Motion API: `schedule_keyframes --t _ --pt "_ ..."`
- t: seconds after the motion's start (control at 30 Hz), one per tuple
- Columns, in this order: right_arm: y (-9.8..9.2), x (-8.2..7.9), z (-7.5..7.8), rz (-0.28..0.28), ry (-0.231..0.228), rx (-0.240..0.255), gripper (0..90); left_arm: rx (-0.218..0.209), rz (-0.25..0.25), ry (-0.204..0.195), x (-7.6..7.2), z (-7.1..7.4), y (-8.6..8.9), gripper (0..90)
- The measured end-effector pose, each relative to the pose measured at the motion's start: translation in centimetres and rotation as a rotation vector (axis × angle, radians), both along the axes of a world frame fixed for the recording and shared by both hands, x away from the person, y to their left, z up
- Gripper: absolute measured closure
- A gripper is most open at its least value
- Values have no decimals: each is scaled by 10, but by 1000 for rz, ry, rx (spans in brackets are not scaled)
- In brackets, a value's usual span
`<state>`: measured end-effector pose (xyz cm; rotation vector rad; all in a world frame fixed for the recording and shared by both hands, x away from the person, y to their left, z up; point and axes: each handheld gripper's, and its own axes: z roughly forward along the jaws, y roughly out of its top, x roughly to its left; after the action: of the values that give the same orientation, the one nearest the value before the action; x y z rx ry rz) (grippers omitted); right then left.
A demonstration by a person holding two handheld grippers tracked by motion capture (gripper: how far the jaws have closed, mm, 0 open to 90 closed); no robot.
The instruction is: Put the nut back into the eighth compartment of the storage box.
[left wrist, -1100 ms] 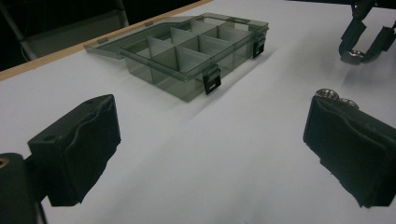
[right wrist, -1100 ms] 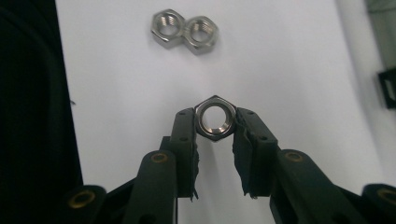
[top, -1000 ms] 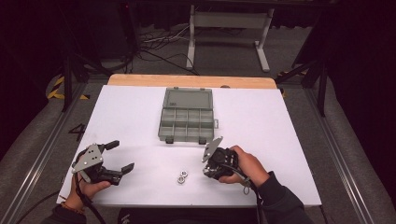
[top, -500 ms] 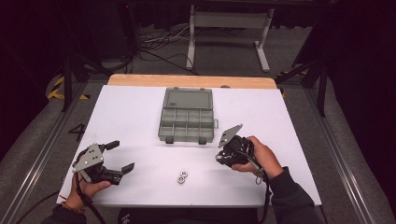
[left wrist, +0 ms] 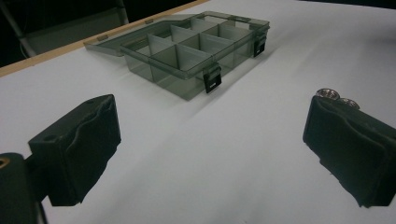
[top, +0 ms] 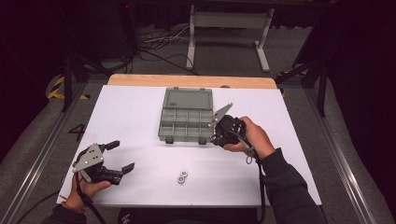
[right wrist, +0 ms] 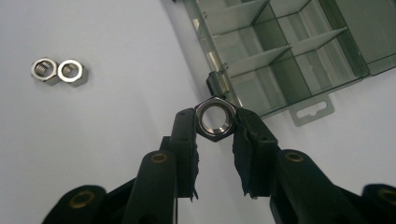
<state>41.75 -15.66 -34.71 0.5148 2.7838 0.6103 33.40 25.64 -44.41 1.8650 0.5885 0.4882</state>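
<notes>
My right gripper (right wrist: 215, 122) is shut on a steel hex nut (right wrist: 215, 117), held above the table beside the front right corner of the open grey compartment box (right wrist: 285, 56). From above, that right gripper (top: 219, 135) sits at the box's (top: 186, 116) right front edge. Two more nuts (top: 182, 177) lie side by side on the white table, and they also lie at the upper left in the right gripper view (right wrist: 57, 71). My left gripper (top: 117, 156) rests open near the front left, with nothing between its pads (left wrist: 88, 140). The two nuts (left wrist: 337, 96) peek over its right pad.
The box's lid (top: 188, 98) lies open flat toward the far side. The white table top (top: 135, 116) ends in a wooden strip (top: 191, 81) at the back. A black cable (top: 259, 177) trails from the right gripper along the sleeve.
The right gripper has risen and moved from beside the two nuts toward the box's front right corner, carrying the nut. The left gripper has stayed put.
</notes>
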Motion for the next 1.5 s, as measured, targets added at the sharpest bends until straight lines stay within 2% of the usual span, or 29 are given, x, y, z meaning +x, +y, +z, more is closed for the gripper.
schedule_keyframes --t 0.27,0.47,0.63,1.1,1.3,1.5 --pt "17 28 -8 -24 15 -28 707 -5 -1 0 0 0 0 46" --pt "17 48 -19 -67 42 -38 707 -1 -1 1 0 0 0 46" --pt "17 58 -27 -92 58 -49 707 0 3 -1 1 0 0 46" --pt "22 67 -33 -108 62 -49 707 1 22 -6 0 0 1 46" --pt "28 72 -40 -108 68 -76 706 0 19 -1 0 0 1 46" --pt "31 74 -44 -108 78 -81 706 0 16 -1 0 0 1 46"
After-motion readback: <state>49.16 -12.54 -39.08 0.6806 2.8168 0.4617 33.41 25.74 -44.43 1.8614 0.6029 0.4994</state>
